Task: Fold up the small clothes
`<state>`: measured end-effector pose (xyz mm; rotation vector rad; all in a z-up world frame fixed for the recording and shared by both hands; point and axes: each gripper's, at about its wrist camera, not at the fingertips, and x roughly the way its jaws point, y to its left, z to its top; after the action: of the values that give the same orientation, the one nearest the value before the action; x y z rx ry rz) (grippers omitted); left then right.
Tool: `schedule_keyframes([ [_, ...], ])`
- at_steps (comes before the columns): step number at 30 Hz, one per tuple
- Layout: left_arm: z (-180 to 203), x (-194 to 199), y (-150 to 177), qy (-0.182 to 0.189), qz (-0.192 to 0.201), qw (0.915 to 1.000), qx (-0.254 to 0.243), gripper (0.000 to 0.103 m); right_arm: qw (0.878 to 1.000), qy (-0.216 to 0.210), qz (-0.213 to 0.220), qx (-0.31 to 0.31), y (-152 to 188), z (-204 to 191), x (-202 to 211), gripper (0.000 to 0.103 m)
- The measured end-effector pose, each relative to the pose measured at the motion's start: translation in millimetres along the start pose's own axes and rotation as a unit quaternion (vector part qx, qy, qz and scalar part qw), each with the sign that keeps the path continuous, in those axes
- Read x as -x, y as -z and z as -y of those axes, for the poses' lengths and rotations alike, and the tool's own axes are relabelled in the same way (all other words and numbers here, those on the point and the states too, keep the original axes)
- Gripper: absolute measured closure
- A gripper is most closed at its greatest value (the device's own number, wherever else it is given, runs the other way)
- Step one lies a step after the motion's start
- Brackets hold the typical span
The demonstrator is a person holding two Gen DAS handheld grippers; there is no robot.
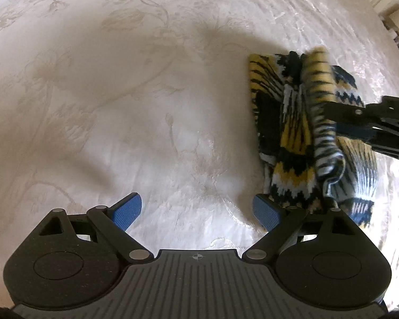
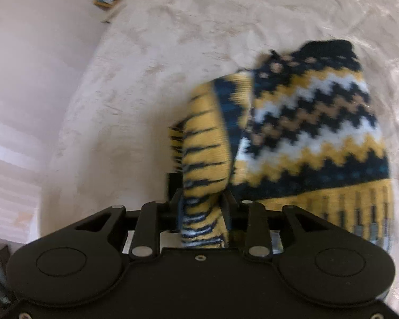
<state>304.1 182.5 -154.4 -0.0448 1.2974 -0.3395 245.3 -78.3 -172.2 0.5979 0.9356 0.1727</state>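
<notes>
In the left wrist view, the left gripper (image 1: 196,212) hangs over a cream bedspread (image 1: 119,93) with a faint floral weave, its 2 blue-padded fingers (image 1: 129,210) spread wide with only bare cloth between them. The knitted garment (image 1: 295,138), patterned in yellow, black, white and blue zigzags, lies bunched on the bedspread to the right, its near edge just beside the right-hand blue pad. The right gripper (image 1: 329,111) reaches in from the right edge of the frame, its black finger laid against a raised fold of striped knit that stands up from the rest of the heap. In the right wrist view, the right gripper (image 2: 202,207) has a rolled strip of the knitted garment (image 2: 306,122) running down between its 2 black fingers (image 2: 227,207); the jaws stand partly apart with the yellow-and-black striped fold filling the gap, and the picture is too blurred to tell whether the pads press on it. The rest of the garment billows ahead and to the right over the bedspread (image 2: 146,66). A pale wall (image 2: 26,79) fills the left side.
</notes>
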Motion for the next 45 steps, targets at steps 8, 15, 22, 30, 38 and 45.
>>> schedule_keyframes([
  [8,5,-2,-18,0.046,0.004,0.9989,0.006,0.012,0.992,0.054,0.025,0.111,29,-11,36,0.048],
  [15,21,-3,-50,0.083,0.010,0.9964,0.011,0.012,0.946,0.120,0.025,0.300,84,-43,50,0.034],
  [22,49,-20,-80,0.118,-0.012,0.9930,0.002,0.011,0.897,0.150,0.017,0.415,127,-63,29,0.031],
  [30,70,-55,-101,0.145,-0.044,0.9884,0.012,0.015,0.839,0.191,0.020,0.509,150,-73,4,0.033],
  [38,76,-69,-108,0.141,-0.061,0.9881,-0.009,0.033,0.806,0.177,0.045,0.563,167,-79,6,0.028],
  [45,72,-75,-109,0.162,-0.055,0.9853,-0.004,0.075,0.786,0.215,0.035,0.579,168,-72,-7,0.044],
])
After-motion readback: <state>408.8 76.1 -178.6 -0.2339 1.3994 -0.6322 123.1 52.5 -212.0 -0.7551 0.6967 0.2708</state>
